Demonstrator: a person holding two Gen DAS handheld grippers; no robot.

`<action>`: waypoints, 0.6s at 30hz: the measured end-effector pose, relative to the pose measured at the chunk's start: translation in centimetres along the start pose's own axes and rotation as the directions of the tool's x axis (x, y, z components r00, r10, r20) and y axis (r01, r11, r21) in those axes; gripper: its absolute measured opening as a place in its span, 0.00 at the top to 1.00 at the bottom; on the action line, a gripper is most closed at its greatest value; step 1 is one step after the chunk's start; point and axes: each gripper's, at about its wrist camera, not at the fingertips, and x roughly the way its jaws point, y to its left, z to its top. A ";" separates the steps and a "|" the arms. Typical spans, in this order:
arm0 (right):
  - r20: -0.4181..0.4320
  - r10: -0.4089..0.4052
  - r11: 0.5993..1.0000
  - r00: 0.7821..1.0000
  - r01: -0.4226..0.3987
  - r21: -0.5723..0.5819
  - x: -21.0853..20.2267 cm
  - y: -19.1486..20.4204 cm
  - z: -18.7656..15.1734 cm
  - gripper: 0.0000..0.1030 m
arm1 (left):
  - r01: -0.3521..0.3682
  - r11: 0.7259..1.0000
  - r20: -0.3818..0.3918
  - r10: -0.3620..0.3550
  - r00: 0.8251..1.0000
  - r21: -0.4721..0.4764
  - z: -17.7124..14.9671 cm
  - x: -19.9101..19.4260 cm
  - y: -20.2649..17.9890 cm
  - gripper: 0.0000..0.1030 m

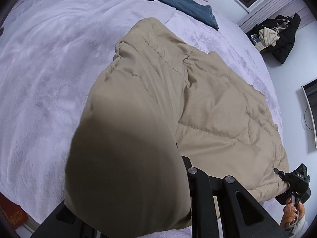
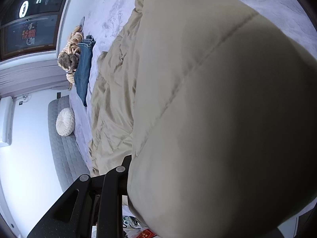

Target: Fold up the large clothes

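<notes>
Both claws, left gripper [image 1: 178,158] and right gripper [image 2: 128,158], clench the beige jacket [image 1: 218,109]; its bulk hides their fingertips.

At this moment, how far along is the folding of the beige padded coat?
Early to midway. Done: the coat is spread on the lavender bed cover. In hand: both grippers pinch coat fabric, the left gripper and right gripper, lifting a section. Left: laying that fold down and any further folds. Jeans lie apart, untouched.
</notes>
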 end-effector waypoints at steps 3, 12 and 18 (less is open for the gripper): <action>-0.004 -0.038 0.999 0.999 0.038 -0.006 0.4 0.1 0.1 0.63 | -0.050 0.999 -0.001 0.050 0.999 -0.015 -0.8 0.2 0.7 0.67; 0.026 -0.204 0.978 0.979 0.205 -0.027 -1.4 -1.0 0.3 0.47 | -0.305 0.950 0.046 0.308 0.950 -0.073 -2.0 -2.7 4.2 0.30; 0.010 -0.276 0.955 0.961 0.276 -0.106 -2.4 0.2 -0.3 0.41 | -0.373 0.920 0.035 0.379 0.925 -0.123 -1.5 -4.6 5.7 0.30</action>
